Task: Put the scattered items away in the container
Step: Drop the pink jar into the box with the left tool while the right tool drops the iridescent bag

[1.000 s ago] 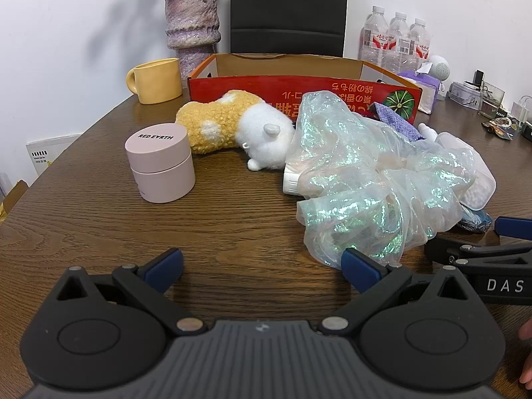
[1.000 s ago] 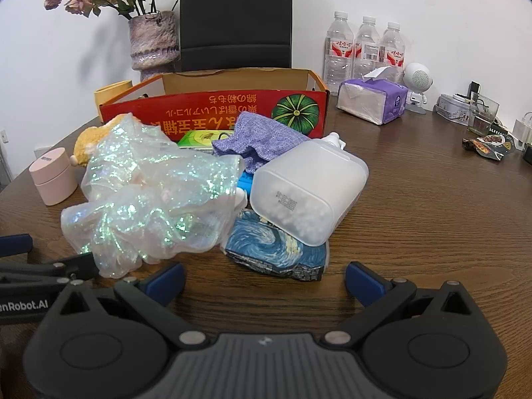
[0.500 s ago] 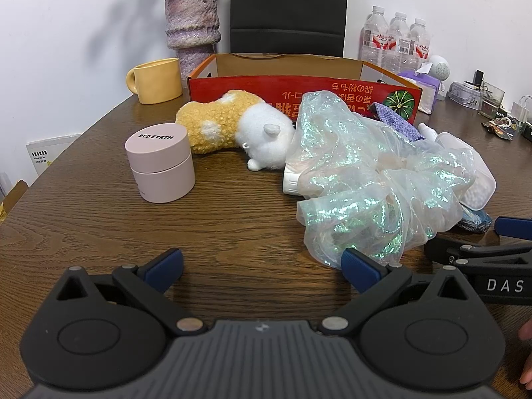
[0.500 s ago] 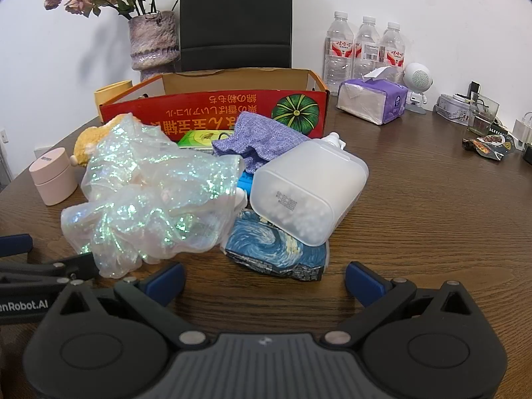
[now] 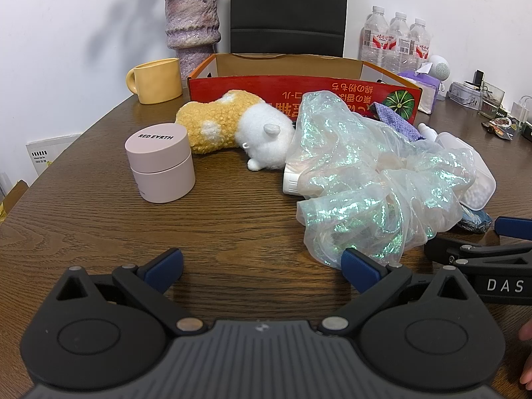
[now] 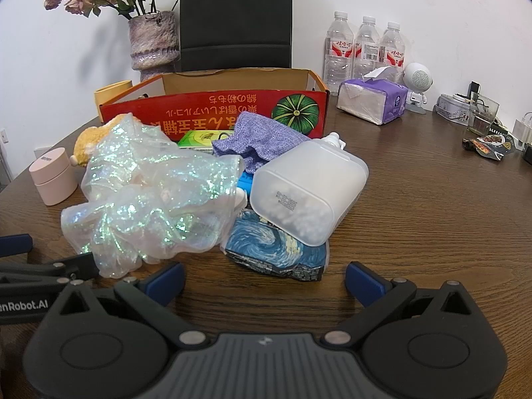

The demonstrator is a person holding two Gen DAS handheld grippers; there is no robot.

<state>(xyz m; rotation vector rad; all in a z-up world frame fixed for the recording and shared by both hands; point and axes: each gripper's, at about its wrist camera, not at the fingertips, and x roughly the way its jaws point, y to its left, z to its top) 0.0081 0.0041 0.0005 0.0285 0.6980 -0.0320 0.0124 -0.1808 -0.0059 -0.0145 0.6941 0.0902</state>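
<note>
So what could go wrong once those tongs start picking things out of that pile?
The frosted bottle lies tilted on the swirl-print packet and purple cloth; pulling either out could roll it. The iridescent bag drapes over other items, so grabbing it may drag them along. Both tongs, left and right, are open.

On the table (image 5: 99,232) a box (image 6: 216,106) stands at the back, with a chair (image 6: 236,16) behind it and a vase (image 5: 193,26) and mug (image 5: 156,79) to its left. Before the box lies a plush toy (image 5: 229,123), a jar (image 5: 159,163) to its left, a crumpled bag (image 6: 149,193) to its right. Right of the bag a cloth (image 6: 262,139) lies partly under a tub (image 6: 309,186), which rests on a packet (image 6: 276,249). Bottles (image 6: 365,46) and a tissue pack (image 6: 372,99) stand right of the box
</note>
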